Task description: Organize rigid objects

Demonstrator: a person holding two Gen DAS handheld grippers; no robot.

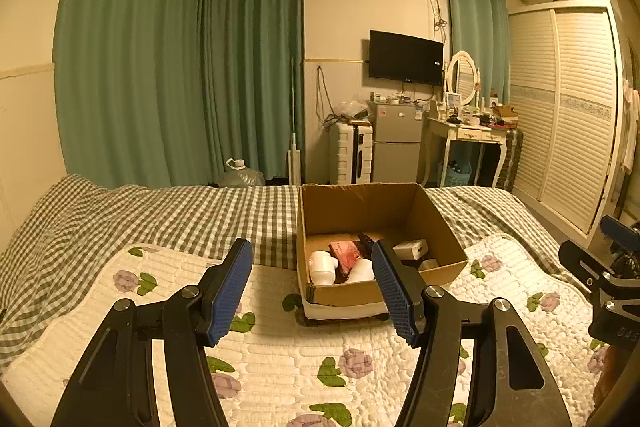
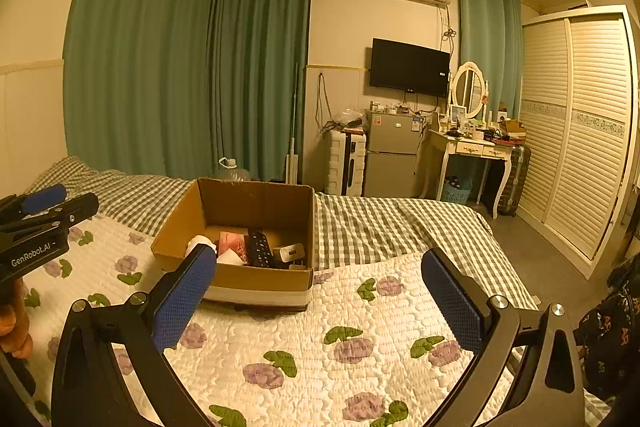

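Note:
An open cardboard box [image 1: 444, 223] [image 2: 176, 227] sits on the bed's floral quilt. Inside lie a white pipe fitting [image 1: 322, 267], a pink packet [image 1: 344, 251] [image 2: 230, 241], a black remote [image 2: 260, 247] and a white plug adapter [image 1: 412, 247] [image 2: 292, 251]. My left gripper [image 1: 312, 279] is open and empty, held above the quilt just in front of the box. My right gripper [image 2: 320, 287] is open and empty, to the right of the box. The right gripper shows at the left wrist view's right edge [image 1: 612, 267]; the left gripper shows at the right wrist view's left edge [image 2: 36, 223].
A floral quilt [image 2: 320, 347] lies over a grey checked sheet [image 1: 160, 211]. Beyond the bed stand green curtains, a water jug [image 1: 240, 175], a white suitcase [image 1: 350, 155], a small fridge [image 1: 396, 143], a dressing table [image 1: 472, 135] and a louvred wardrobe [image 1: 568, 107].

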